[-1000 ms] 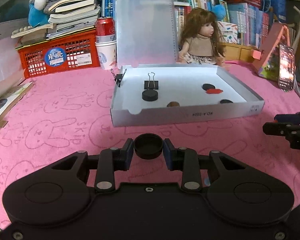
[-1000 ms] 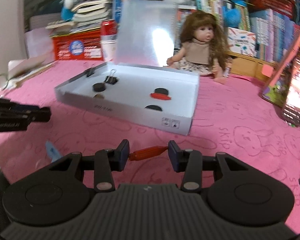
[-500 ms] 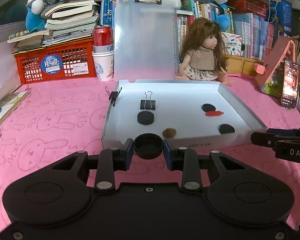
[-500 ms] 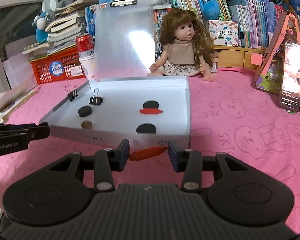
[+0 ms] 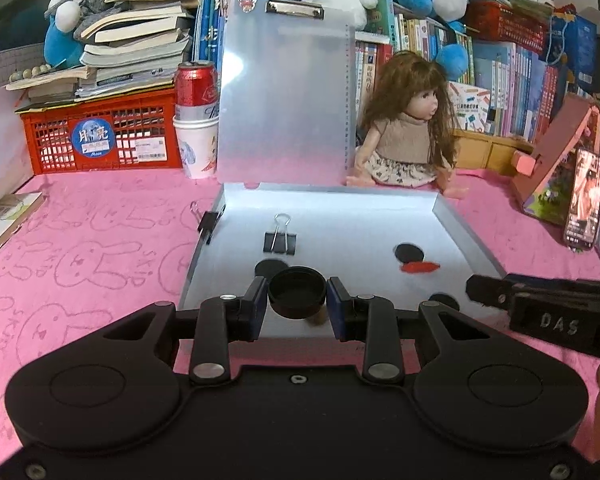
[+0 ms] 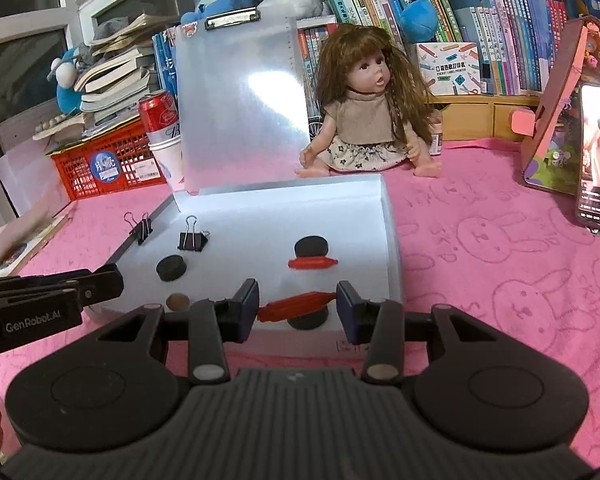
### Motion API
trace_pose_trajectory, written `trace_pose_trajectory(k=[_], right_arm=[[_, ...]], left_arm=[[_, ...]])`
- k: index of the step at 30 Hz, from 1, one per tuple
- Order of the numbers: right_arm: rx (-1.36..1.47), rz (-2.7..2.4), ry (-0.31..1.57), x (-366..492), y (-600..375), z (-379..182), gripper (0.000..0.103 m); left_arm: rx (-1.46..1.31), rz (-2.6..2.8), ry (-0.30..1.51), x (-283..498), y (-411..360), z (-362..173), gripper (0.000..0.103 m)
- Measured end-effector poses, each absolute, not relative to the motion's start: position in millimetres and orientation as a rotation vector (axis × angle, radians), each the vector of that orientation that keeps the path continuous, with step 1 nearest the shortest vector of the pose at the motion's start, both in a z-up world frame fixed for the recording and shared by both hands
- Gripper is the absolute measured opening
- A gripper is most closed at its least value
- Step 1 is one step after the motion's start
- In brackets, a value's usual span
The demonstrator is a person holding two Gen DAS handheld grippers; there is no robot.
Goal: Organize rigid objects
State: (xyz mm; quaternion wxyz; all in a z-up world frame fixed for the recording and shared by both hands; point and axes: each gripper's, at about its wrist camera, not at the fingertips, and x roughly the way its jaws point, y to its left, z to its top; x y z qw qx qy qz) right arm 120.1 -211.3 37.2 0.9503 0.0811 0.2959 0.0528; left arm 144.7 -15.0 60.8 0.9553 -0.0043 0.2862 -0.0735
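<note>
a: left wrist view? 
b: the left hand-held gripper [image 5: 297, 303] is clamped on a black cap [image 5: 297, 295], held over the near edge of the white tray [image 5: 470, 236] on the pink surface [image 5: 100, 248]; a binder clip [image 5: 279, 238] and a red piece [image 5: 419, 267] lie inside the tray.
a: right wrist view?
b: the right hand-held gripper [image 6: 297, 307] pinches a red stick [image 6: 296, 306] end to end, jaws partly apart, above the tray's near edge; another red stick [image 6: 313, 263] lies beside a black disc [image 6: 311, 247]; a doll [image 6: 366, 120] sits behind.
</note>
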Motion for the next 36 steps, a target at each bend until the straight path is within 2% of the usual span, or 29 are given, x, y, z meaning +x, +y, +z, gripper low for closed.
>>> trace_pose_trajectory(k=[28,36], right_arm=[[0.215,0.043,0.586,170.7,-224.0,58.5,0.047],[0.251,0.045,0.613,197.0,-226.6,59.5,0.047]], left_arm=[[-0.011,-0.130,0.590,214.8,-36.7,89.5,0.031],[-0.010,-0.121,0.643,249.5,-39.7,83.4,0.031]])
